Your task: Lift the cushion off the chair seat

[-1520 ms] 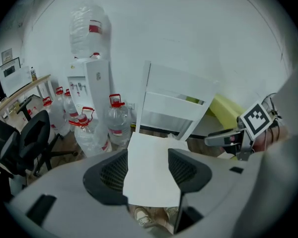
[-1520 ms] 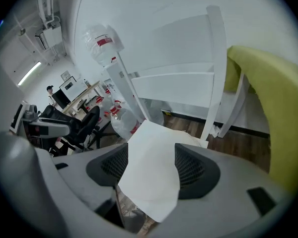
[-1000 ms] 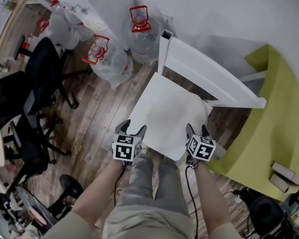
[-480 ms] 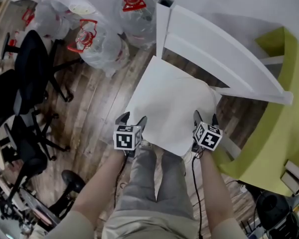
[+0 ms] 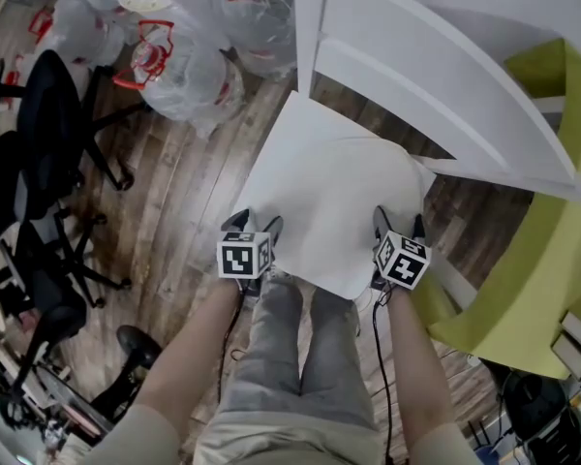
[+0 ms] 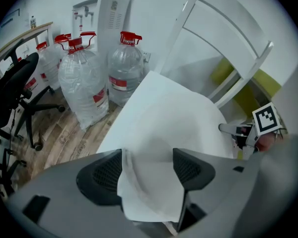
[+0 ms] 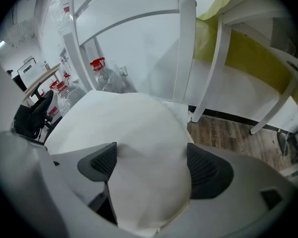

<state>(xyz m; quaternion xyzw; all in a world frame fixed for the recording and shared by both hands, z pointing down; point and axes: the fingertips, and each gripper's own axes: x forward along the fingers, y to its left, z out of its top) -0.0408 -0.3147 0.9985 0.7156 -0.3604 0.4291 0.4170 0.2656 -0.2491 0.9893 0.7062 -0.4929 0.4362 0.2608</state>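
Two near corners of the cushion [image 5: 329, 197] sit covered by the left gripper [image 5: 256, 223] and right gripper [image 5: 399, 219]; it hides the seat of the chair [image 5: 436, 76]. Both jaw pairs are opening, with cushion between them.

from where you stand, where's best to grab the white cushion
Grip the cushion by its two near corners, coming from the front: the backrest blocks the far edge. Left tool and right tool, jaws opening, each straddle a corner.
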